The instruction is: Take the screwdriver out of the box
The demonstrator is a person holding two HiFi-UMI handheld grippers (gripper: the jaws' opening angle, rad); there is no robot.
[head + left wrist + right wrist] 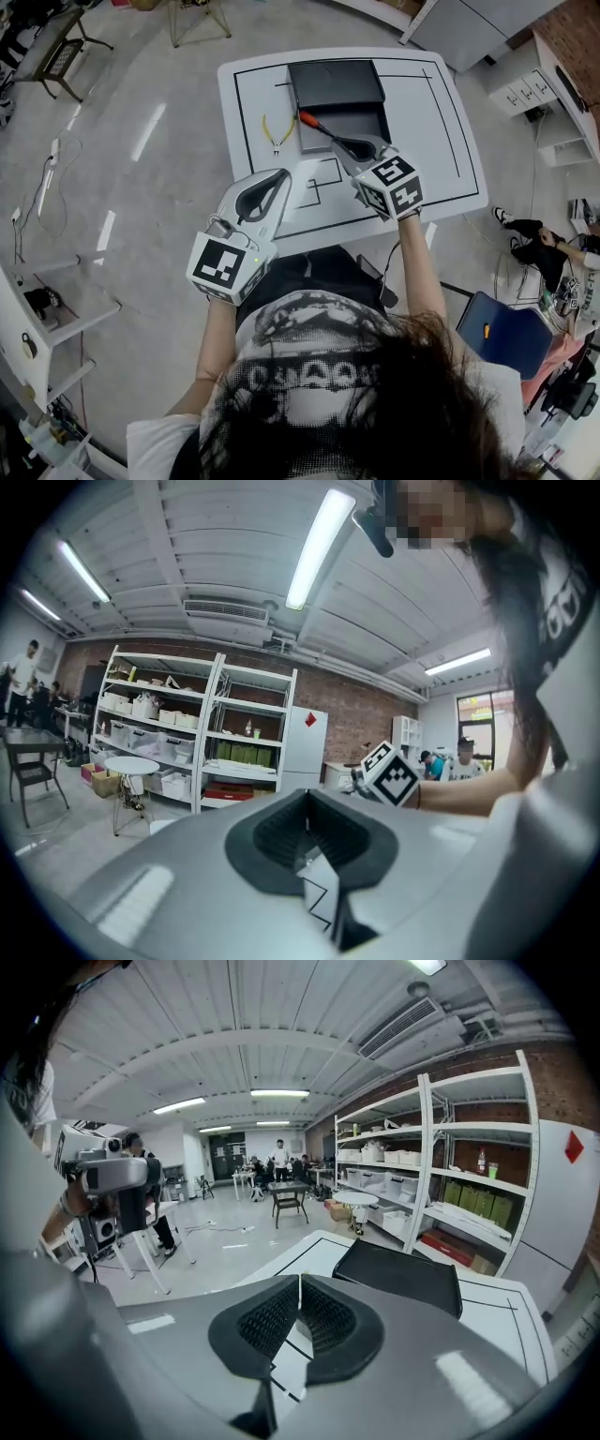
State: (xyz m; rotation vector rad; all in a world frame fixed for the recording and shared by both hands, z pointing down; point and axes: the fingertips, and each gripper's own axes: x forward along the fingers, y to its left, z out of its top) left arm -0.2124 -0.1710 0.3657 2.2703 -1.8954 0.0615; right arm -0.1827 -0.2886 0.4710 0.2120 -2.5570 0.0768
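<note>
Plainly, the screwdriver (314, 124) is not yet taken out. It is seen lying slantwise in the open box (367, 120), its red handle toward the box's left edge and its dark shaft running toward the right hand-held gripper (349, 147). That hand-held gripper is held low over the box, presumably so that the shaft can be reached. Its jaws are pressed together with nothing between them, so an opening is judged necessary before any grasp.

The left hand-held gripper (283, 175) is held near the front of the table (441, 112), apart from the box, its jaws likewise closed and empty. Yellow pliers (274, 133) are seen on the table just beside the box.

The shaft's tip is covered by the right hand-held gripper in the head view, so contact cannot be told. In the right gripper view the screwdriver is hidden altogether.
</note>
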